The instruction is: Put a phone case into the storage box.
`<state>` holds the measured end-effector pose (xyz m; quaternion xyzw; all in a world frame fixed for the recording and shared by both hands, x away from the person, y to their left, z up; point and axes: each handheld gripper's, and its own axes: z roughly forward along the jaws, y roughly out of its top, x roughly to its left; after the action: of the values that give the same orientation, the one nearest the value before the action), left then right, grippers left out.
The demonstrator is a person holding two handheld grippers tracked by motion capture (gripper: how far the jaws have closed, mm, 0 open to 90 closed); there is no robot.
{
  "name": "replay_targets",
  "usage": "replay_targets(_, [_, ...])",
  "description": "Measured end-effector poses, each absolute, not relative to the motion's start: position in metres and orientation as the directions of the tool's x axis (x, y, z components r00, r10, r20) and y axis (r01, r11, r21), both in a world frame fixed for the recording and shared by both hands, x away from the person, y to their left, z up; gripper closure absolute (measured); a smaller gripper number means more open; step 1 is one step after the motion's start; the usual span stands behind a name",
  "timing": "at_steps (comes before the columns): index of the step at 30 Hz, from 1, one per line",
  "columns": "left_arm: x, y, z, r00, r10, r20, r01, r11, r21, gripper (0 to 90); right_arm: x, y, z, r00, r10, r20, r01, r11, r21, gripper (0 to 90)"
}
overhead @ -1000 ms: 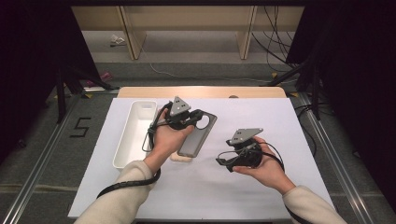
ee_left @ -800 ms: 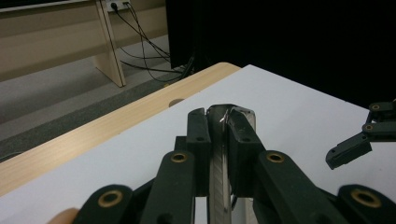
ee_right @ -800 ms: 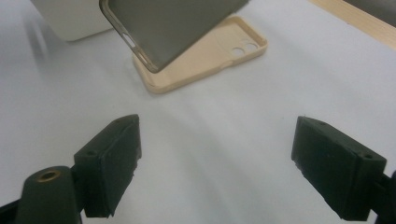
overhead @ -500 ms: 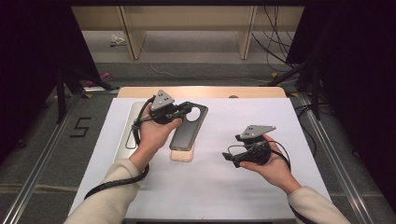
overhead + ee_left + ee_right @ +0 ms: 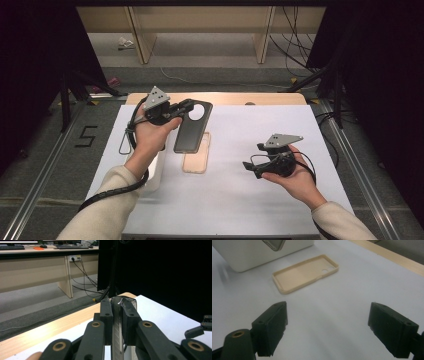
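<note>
Your left gripper (image 5: 186,106): jaws pinched on a dark phone (image 5: 192,126), held above the white mat (image 5: 250,190). Your right gripper (image 5: 251,167): jaws spread wide, empty. Beige phone case (image 5: 305,272): flat on the mat, beside a white tray (image 5: 249,252).

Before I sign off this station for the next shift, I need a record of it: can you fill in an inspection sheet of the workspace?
Surface: white sheet over a wooden table, no spills seen.
Job's things: dark phone held off the sheet; beige case lying open side up on the sheet; white tray beside it.
Clutter: nothing seen on the sheet.
Grippers: left gripper shut on the phone's edge, fingers clamped either side; right gripper open, holding nothing, above the sheet.
Cables: one trails from each gripper; loose cables on the floor beyond the table.
Surroundings: wooden benches, dark curtains, a "5" marking on the floor.
</note>
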<state>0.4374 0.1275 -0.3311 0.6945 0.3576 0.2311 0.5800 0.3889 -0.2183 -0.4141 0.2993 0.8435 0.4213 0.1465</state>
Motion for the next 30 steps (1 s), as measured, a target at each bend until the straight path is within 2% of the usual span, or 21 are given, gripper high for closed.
replay_targets(30, [0.459, 0.178, -0.314, 0.583, 0.805, -0.108, 0.226, -0.034, 0.974, 81.0, 0.388, -0.224, -0.416, -0.781, 0.625, 0.001, 0.377, 0.469, 0.799, 17.0])
